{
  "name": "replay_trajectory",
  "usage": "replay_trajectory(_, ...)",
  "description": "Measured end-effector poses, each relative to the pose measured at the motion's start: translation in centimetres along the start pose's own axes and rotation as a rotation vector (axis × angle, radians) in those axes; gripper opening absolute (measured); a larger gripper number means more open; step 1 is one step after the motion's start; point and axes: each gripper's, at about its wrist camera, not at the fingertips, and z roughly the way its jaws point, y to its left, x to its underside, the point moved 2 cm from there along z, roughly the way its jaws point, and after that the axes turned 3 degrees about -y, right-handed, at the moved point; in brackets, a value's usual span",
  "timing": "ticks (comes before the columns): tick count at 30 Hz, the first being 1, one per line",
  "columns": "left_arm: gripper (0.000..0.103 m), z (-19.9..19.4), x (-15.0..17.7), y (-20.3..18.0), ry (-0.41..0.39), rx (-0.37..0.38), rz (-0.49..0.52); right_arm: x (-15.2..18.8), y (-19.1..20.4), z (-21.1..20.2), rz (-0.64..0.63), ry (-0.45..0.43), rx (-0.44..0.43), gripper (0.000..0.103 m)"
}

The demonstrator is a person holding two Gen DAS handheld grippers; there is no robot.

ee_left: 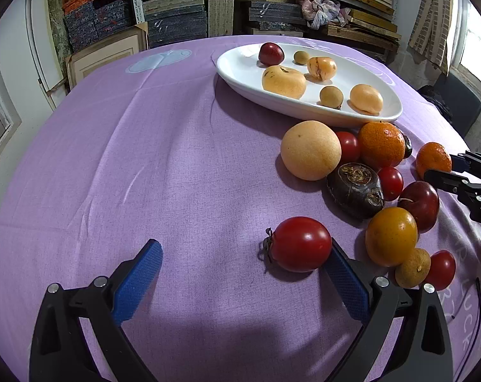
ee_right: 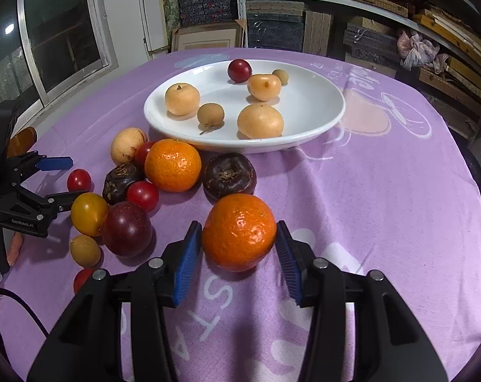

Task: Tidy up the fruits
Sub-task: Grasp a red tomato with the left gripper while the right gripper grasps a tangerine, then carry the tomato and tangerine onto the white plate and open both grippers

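A white oval plate (ee_left: 237,73) (ee_right: 317,117) holds several pale yellow fruits, two small brown ones and a dark red plum (ee_left: 271,53). In front of it lies a heap of loose fruit on the purple cloth. My left gripper (ee_left: 245,265) is open; a red tomato (ee_left: 299,243) lies by its right finger tip. My right gripper (ee_right: 239,248) has its pads against both sides of an orange mandarin (ee_right: 239,232) that rests on the cloth. The same mandarin (ee_left: 433,159) shows in the left wrist view.
Loose fruit by the plate: a second mandarin (ee_right: 173,165), two dark water chestnuts (ee_right: 229,175), a dark plum (ee_right: 125,228), a yellow tomato (ee_right: 89,213), small red tomatoes (ee_right: 142,194). Shelves of boxes stand behind the table. A window is at the left.
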Motion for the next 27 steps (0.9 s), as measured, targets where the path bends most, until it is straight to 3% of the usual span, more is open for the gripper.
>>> replay_trajectory(8,0.097,-1.3,-0.2,-0.5,-0.066,0.009,0.041,0.0,0.0,0.3,0.000,0.014,-0.020,0.045)
replay_trajectory(9,0.092,-1.4,-0.3,-0.6,-0.070,0.025,0.040,0.0,-0.2,0.3,0.007,0.017,-0.025,0.045)
replay_trajectory(11,0.065,-1.1,-0.3,-0.9,-0.053,0.062,0.039,0.0,-0.4,0.6,0.021,0.033,-0.039,0.045)
replay_trajectory(14,0.045,-1.2,-0.2,-1.7,-0.056,0.062,0.058,0.0,-0.5,0.5,0.024,0.031,-0.042,0.045)
replay_trajectory(17,0.037,-1.3,0.1,-2.6,-0.061,0.068,0.086,0.0,-0.6,0.6,0.027,0.030,-0.046,0.045)
replay_trajectory(27,0.035,-2.4,-0.6,-3.6,-0.115,0.087,0.089,0.0,-0.8,-0.5,0.036,-0.019,-0.034,0.044)
